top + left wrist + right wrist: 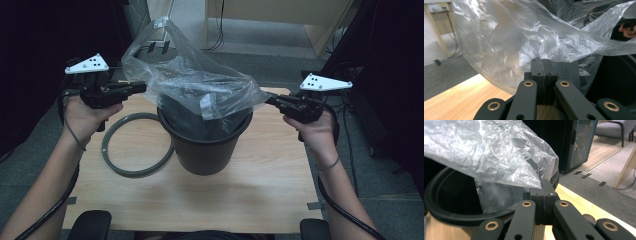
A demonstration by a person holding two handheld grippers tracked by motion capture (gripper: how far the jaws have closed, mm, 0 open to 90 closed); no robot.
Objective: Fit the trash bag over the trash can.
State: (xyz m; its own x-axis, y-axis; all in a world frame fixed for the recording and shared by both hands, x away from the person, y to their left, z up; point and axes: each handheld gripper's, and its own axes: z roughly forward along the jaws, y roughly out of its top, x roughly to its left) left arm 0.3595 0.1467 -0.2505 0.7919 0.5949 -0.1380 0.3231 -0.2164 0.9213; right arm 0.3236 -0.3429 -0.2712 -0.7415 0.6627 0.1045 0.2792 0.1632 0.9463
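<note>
- Bag, clear plastic, held above the black bin that stands mid-desk; its lower part hangs inside the bin, its mouth is stretched sideways between the two grippers.
- Left gripper: fingers pressed together, with the film gathered at their tips, so it pinches the bag's left edge. Judged purpose: hold one side of the mouth while the other is pulled apart.
- Right gripper: fingers likewise closed, the film's edge running into the seam between them. It grips the bag's right edge, just outside the bin's rim.
- Both grips sit higher than the rim and on opposite sides of it; this reads as opening the mouth wide so it can be drawn down over the rim as a liner. A judgement, not seen.
- Grey ring lies flat on the desk, just left of the bin and apparently touching its base; probably a clamp band for the liner, left aside until the bag is seated.
- Hard to make out: how deep the bag reaches, since the bin's interior is dark and the crumpled film covers it.
- How much film lies between each pair of fingers cannot be told; only the edge entering the seam shows.
- Far edge of the bag's mouth is lost in folds and glare.
</note>
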